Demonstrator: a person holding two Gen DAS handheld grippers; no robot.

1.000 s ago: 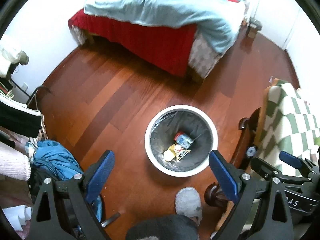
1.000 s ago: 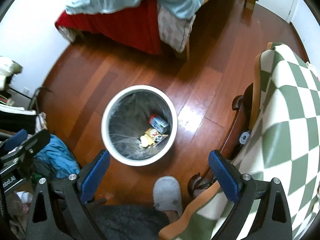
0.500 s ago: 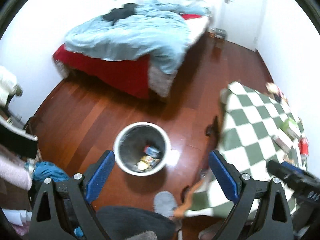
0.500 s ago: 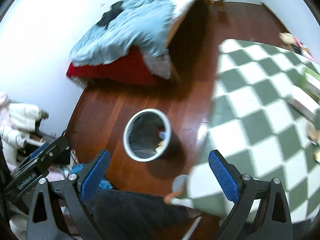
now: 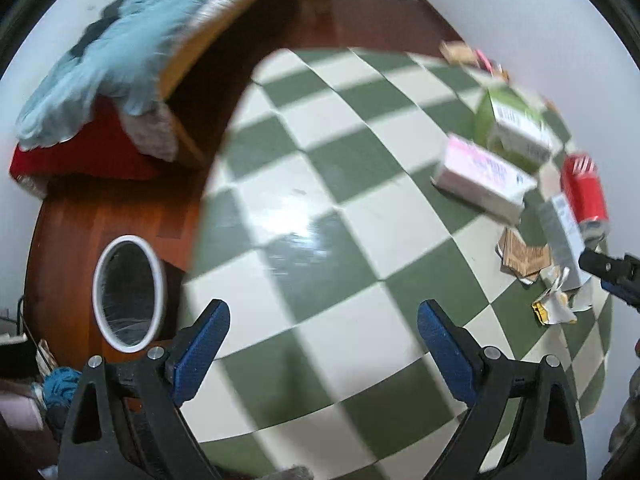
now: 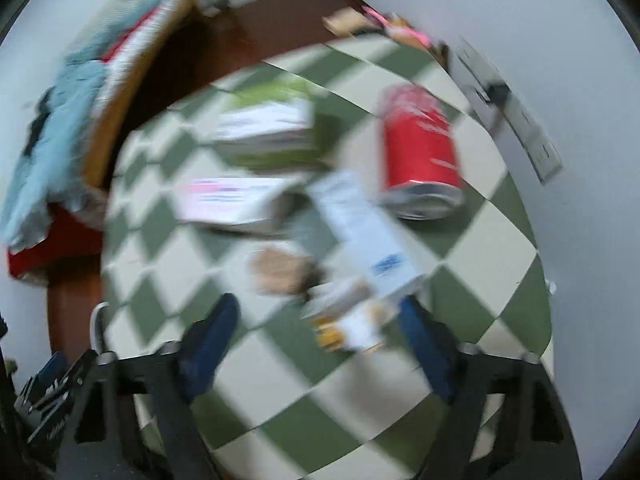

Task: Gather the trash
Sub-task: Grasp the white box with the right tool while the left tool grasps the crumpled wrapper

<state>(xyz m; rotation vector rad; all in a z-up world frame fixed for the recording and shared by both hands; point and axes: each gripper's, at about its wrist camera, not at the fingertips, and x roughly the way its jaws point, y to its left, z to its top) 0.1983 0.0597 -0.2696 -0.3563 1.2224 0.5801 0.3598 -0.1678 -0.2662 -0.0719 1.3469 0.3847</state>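
Both tools are spread wide and hold nothing: the left tool (image 5: 323, 336) hangs over a bare stretch of the checked green-and-cream surface (image 5: 320, 184), and the right tool (image 6: 316, 332) hangs over the trash heap near the wall side of that surface, its view heavily blurred.

Largest around them is the bed (image 5: 120, 64), with a rumpled light-blue cover over a red base, standing across a strip of dark wooden floor (image 5: 112, 208) from the surface. A white wall (image 6: 580, 128) runs just beside the heap and carries a power strip (image 6: 516, 112).

On the floor beside the surface stands the white-rimmed bin (image 5: 129, 292) with a dark liner; from this angle its contents cannot be made out. A blue cloth bundle (image 5: 60, 384) lies near it at the left edge.

The trash sits together on the surface: a green carton (image 5: 516, 128) farthest back, a pink-and-white box (image 5: 480, 176) just in front of it, a red can (image 6: 420, 148) lying on its side next to the wall, and a long white box (image 6: 364, 232) angled between the can and the pink box. Closest to the right tool are a brown cardboard scrap (image 5: 522, 258) and a crumpled yellow-and-white wrapper (image 5: 554, 306), the wrapper lying between that tool's fingers in its own view.
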